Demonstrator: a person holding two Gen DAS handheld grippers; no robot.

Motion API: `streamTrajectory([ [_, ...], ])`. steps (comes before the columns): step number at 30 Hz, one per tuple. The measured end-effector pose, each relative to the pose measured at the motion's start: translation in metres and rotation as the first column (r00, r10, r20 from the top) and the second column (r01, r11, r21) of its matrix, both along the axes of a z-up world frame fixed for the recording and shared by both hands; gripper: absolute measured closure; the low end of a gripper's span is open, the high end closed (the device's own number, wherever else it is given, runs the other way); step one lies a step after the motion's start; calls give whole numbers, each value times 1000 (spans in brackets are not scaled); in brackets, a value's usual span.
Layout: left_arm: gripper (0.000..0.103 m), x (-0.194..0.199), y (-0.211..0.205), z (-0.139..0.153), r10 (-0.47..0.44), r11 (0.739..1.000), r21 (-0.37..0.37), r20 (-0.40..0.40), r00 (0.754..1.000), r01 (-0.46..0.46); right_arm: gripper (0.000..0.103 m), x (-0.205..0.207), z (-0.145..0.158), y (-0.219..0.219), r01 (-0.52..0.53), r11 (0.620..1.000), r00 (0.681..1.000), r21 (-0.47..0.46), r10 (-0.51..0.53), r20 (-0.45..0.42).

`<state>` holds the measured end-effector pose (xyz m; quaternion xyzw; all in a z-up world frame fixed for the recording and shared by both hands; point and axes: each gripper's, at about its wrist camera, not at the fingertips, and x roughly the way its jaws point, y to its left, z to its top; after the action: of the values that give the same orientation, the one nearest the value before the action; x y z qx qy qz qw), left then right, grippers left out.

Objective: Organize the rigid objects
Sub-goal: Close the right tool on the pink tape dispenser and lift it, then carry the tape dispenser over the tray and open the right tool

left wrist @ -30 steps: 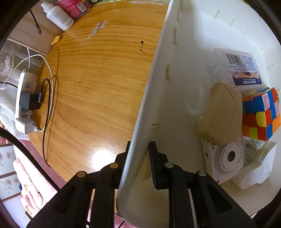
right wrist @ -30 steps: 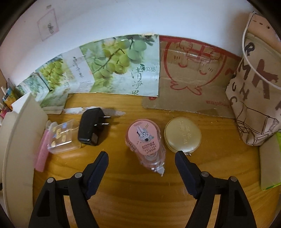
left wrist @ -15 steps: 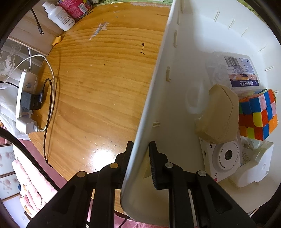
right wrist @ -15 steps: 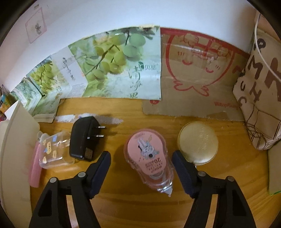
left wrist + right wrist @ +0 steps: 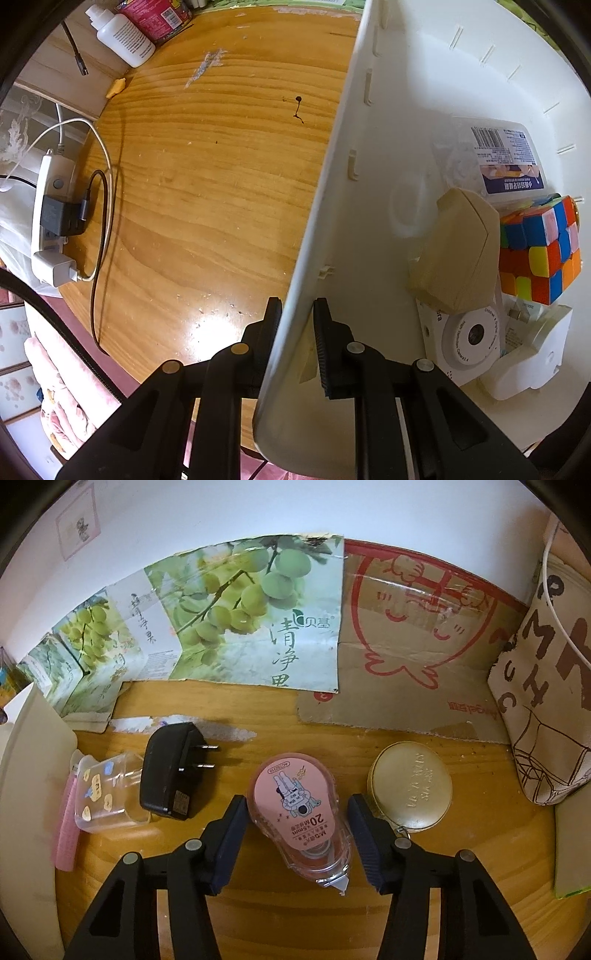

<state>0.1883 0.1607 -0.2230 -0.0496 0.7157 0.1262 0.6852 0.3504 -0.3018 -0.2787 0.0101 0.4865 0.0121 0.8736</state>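
Wooden table (image 5: 258, 915), cardboard sheets (image 5: 406, 657) along back edge. Left gripper (image 5: 295, 332) clamped on white bin (image 5: 369, 221) wall; right gripper (image 5: 293, 834) closing around pink correction tape (image 5: 299, 812), charger (image 5: 170, 771) and gold case (image 5: 410, 786) flanking.

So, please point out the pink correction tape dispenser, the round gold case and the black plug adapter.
Pink correction tape dispenser (image 5: 295, 805): right wrist view, on its pink label.
Round gold case (image 5: 410, 788): right wrist view, on its lid.
Black plug adapter (image 5: 170, 771): right wrist view, on its body.
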Motion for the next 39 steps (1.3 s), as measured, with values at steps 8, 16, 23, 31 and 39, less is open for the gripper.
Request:
streamTrajectory([
  [8,86,13,3,-4,6,1000,-18,-41,999,-6,48,-6,2,1,21,999,998,27,-19,-55],
  [16,88,23,8,-6,9,999,-45,-70,997,-13,49,-29,20,-10,63,996,997,59,-60,-53],
  [23,89,20,11,-8,-8,998,-68,-61,998,4,68,-48,45,-4,78,993,997,88,-77,-17],
  [31,89,8,17,3,-16,996,-88,-19,1000,14,68,-73,73,20,66,995,997,72,-69,35],
  [39,89,-10,25,12,-15,994,-112,7,1000,16,68,-107,92,56,18,993,997,117,-27,79],
])
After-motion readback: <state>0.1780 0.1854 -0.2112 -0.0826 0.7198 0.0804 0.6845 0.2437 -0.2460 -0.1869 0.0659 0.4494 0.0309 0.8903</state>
